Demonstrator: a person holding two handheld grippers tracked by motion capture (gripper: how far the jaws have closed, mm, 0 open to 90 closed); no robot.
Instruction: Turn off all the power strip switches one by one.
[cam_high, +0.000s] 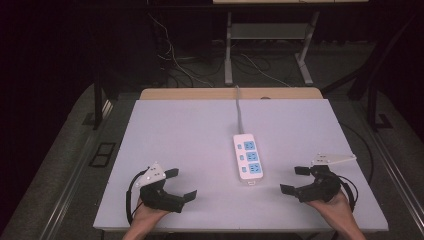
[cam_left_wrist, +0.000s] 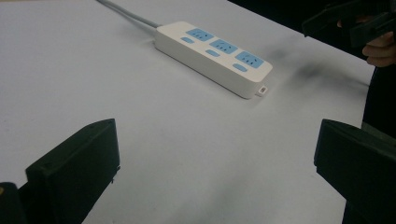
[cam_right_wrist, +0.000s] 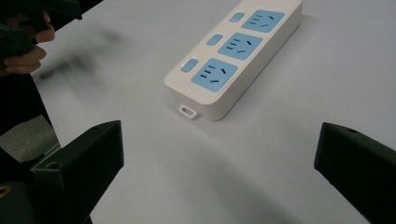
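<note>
We hold both tongs, left (cam_high: 181, 184) and right (cam_high: 295, 180), wide open and empty, flanking the power strip (cam_high: 248, 156), ready to approach it.

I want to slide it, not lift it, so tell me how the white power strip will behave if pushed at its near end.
The power strip lies flat and low, so it probably won't tip. Its smooth casing likely slides easily on the table. The grey cable at its far end may make it pivot.
</note>
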